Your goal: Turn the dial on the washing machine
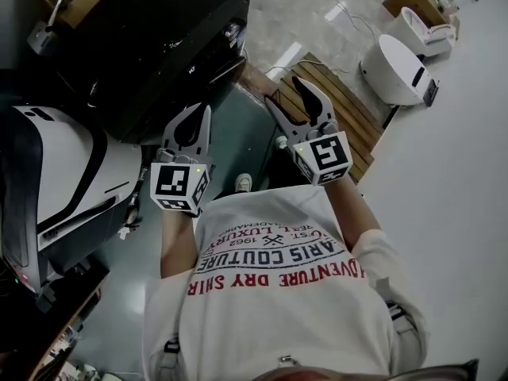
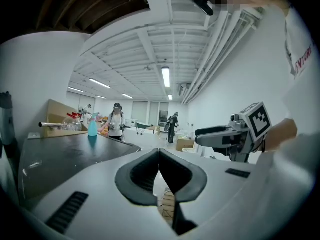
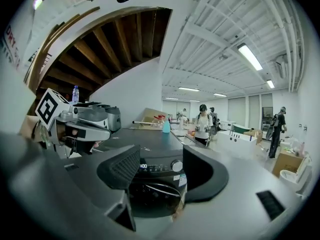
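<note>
While the person (image 1: 278, 292) stands facing the black washing machine (image 1: 151, 46), both elbows are bent and the two grippers are held up in front of the chest. They sit side by side, near each other but apart, and both point forward at the machine.

The left gripper (image 1: 205, 111) has its jaws closed tip to tip with nothing between them. The bare left forearm (image 1: 178, 240) runs straight up from the shirt.

The right gripper (image 1: 290, 94) has its jaws spread wide and holds nothing. It is angled slightly outward over a wooden pallet (image 1: 341, 101) on the floor.

The dial (image 3: 177, 165) is a round silver knob on the machine's front panel, just right of the lit display and above the round door. In the right gripper view it shows through the gap between the open jaws. It is well apart from them and neither gripper touches it.
</note>
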A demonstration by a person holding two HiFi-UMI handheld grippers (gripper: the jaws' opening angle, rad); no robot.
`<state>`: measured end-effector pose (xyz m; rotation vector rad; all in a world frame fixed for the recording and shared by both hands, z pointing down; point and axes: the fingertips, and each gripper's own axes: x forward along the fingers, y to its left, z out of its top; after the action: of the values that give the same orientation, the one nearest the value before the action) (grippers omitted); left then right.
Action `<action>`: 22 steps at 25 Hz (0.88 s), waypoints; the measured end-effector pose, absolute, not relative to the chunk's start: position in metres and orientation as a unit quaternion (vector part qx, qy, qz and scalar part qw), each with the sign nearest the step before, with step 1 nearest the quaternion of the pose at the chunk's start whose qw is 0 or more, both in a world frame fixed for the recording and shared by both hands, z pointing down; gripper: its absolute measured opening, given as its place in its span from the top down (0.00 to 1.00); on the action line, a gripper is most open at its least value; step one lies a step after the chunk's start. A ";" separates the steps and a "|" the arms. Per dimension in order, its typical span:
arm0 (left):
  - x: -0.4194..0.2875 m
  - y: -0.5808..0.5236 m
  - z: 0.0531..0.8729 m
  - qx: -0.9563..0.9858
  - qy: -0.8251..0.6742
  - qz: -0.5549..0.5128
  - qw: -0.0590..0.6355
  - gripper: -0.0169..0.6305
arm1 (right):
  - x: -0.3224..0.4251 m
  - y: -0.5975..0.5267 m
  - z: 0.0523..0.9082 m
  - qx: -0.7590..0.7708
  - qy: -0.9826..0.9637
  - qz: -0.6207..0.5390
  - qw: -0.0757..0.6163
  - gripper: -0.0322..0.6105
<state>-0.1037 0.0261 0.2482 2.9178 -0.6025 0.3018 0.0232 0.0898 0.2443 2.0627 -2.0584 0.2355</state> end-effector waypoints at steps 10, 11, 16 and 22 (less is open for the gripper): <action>-0.060 -0.026 0.277 0.928 -0.333 0.131 0.101 0.95 | 0.078 -0.011 0.278 0.579 -0.800 0.092 0.126 0.54; -0.053 -0.028 0.282 0.923 -0.344 0.136 0.105 0.95 | 0.084 -0.018 0.281 0.565 -0.809 0.092 0.131 0.54; -0.025 -0.042 0.297 0.897 -0.402 0.148 0.107 0.95 | 0.104 -0.051 0.301 0.501 -0.845 0.090 0.164 0.54; -0.005 -0.042 0.302 0.876 -0.450 0.152 0.079 0.95 | 0.110 -0.077 0.341 0.438 -0.870 0.059 0.217 0.54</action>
<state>-0.0046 -0.0419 0.3021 2.6219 -1.3479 0.4544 0.1101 -0.0773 0.3410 1.2136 -2.4105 0.1644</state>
